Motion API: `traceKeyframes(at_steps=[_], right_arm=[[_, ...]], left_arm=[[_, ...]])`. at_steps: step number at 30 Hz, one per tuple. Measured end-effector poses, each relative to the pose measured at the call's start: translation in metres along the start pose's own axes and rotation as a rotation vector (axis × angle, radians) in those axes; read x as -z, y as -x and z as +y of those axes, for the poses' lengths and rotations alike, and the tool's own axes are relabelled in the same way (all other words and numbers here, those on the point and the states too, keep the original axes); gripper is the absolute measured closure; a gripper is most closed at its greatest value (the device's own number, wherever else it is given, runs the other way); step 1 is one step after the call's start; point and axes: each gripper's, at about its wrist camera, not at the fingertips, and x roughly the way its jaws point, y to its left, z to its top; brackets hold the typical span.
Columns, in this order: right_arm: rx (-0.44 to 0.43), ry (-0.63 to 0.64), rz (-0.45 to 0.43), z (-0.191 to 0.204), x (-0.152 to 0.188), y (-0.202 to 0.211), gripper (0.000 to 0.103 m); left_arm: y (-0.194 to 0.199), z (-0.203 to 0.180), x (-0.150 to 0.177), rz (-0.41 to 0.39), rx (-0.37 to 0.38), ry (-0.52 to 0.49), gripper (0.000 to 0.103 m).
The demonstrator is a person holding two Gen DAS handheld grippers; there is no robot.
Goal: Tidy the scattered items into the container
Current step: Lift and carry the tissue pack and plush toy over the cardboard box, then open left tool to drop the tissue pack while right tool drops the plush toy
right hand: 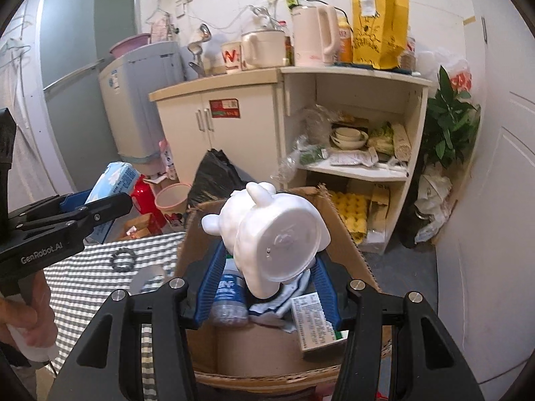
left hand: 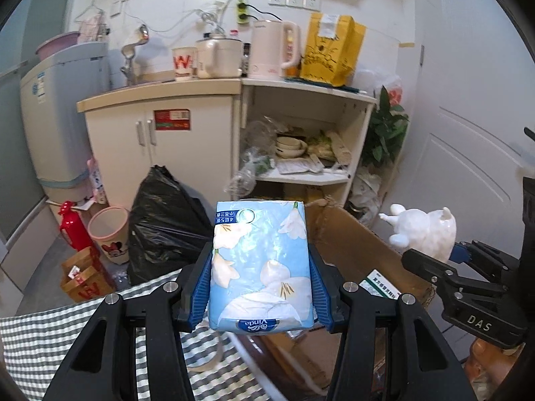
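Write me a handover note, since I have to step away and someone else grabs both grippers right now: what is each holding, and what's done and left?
Left gripper: jaws shut on the tissue pack, held up over the checked tablecloth, beside the cardboard box.
Right gripper: jaws shut on the white figurine, held above the open box.
Done: a bottle, a cloth and a small carton already lie in the box.
Left: release both items into the box, then collect the dark ring and the grey item on the tablecloth.

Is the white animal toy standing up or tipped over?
Tipped over. The toy is held sideways in the right gripper, its flat base facing the camera.
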Motion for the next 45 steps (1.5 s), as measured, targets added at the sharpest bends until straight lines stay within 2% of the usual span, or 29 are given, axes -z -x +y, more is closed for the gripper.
traceKeyframes(at_steps=[6,10,19,29,31,33,35,45], right_arm=[[0.001,0.01,0.097,-0.014,-0.002,-0.037,0.052],[0.014,0.032,0.17,-0.019,-0.001,-0.066,0.052],[0.058,0.059,0.353,-0.03,0.005,-0.126,0.052],[0.095,0.098,0.483,-0.03,0.017,-0.153,0.051],[0.097,0.11,0.489,-0.028,0.016,-0.154,0.051],[0.103,0.125,0.497,-0.025,0.017,-0.153,0.037],[0.103,0.141,0.485,-0.021,0.016,-0.15,0.033],[0.111,0.155,0.436,-0.014,0.016,-0.123,0.027]], left_arm=[[-0.034,-0.016,-0.001,0.059,0.044,-0.01,0.05],[-0.063,-0.019,0.0,0.129,0.077,0.012,0.05],[-0.117,-0.028,0.004,0.245,0.108,-0.013,0.05],[-0.163,-0.033,0.01,0.358,0.148,-0.005,0.05],[-0.167,-0.034,0.013,0.369,0.145,-0.007,0.05],[-0.171,-0.035,0.015,0.378,0.145,-0.003,0.05],[-0.173,-0.034,0.017,0.387,0.144,0.002,0.05],[-0.181,-0.037,0.018,0.431,0.103,-0.013,0.047]])
